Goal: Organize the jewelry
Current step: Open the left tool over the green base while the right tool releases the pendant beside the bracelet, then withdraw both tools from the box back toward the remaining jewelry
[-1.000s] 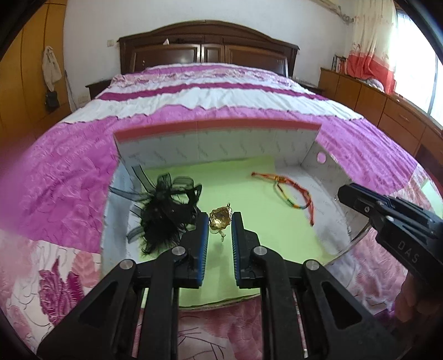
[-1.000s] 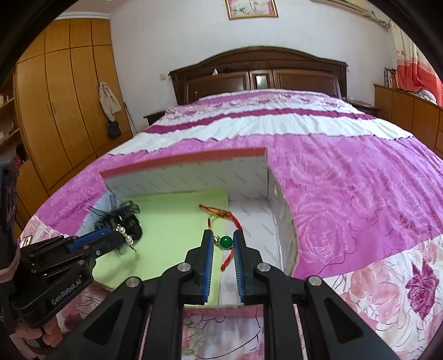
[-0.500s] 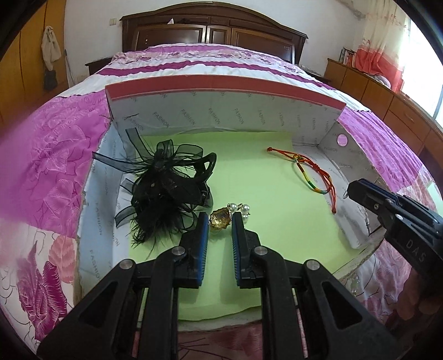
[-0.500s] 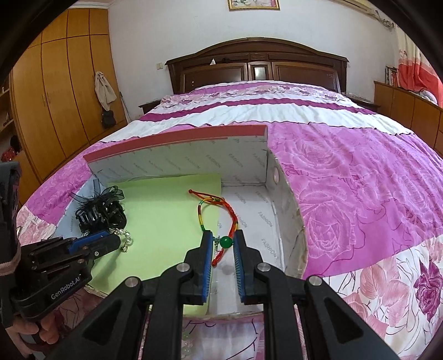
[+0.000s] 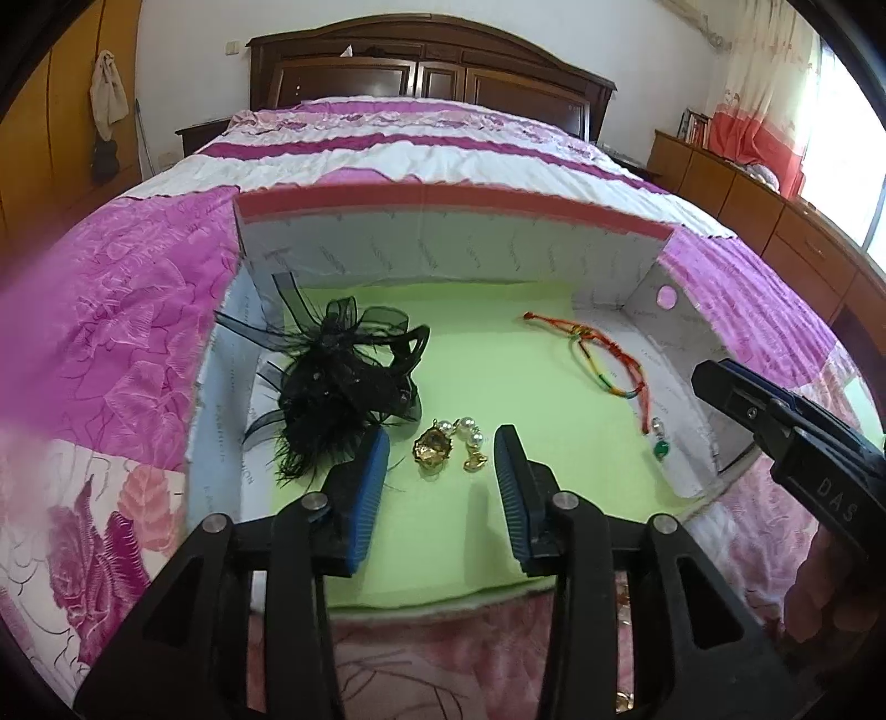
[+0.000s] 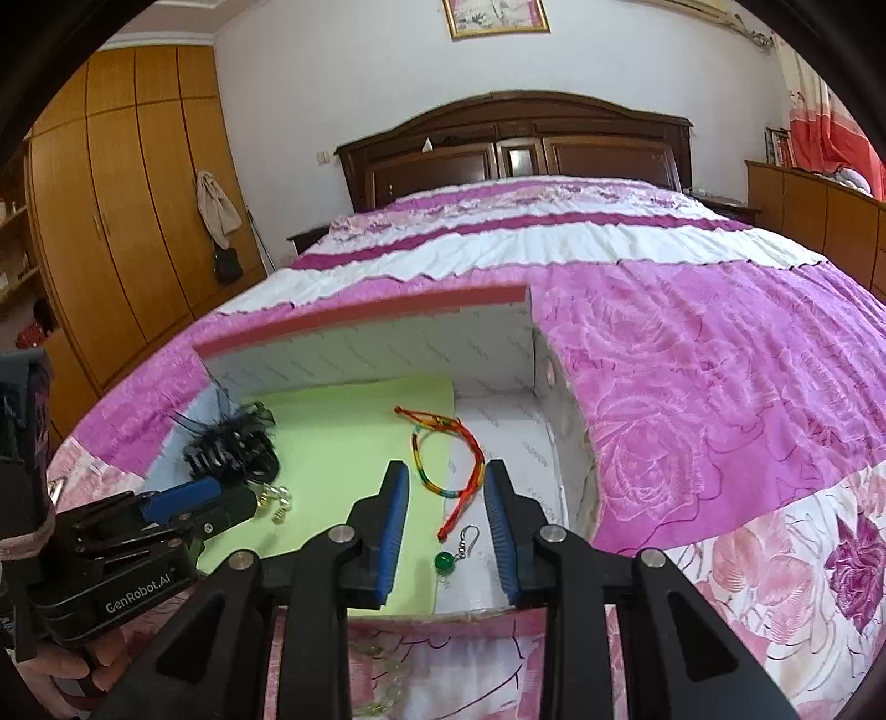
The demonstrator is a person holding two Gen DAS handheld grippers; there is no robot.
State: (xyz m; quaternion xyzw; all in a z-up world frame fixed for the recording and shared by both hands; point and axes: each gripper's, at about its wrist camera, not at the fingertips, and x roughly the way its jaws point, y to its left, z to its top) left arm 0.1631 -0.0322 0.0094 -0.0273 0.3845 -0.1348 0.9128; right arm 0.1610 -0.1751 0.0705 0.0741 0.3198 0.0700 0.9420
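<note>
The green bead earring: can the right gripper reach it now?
Probably yes. The green bead earring lies free on the box floor between the open fingers of the right gripper, which have just been opening; nothing covers it.

From my seat I see a bedroom. A wide bed (image 6: 637, 266) fills the middle, covered in a quilted bedspread (image 5: 138, 310) of magenta, white and pink bands with rose patterns. Behind it stands a dark wooden headboard (image 6: 515, 144) with panelled sections, against a plain white wall (image 6: 343, 72). A gold-framed picture (image 6: 495, 16) hangs above the headboard. Tall orange-brown wardrobes (image 6: 127, 194) line the left wall, and a pale cloth (image 6: 216, 202) and a small dark bag (image 6: 227, 266) hang there. Low wooden cabinets (image 5: 736, 183) run along the right side under a bright window (image 5: 847, 127) with red and white curtains (image 5: 758, 94). Daylight comes from that side.
</note>
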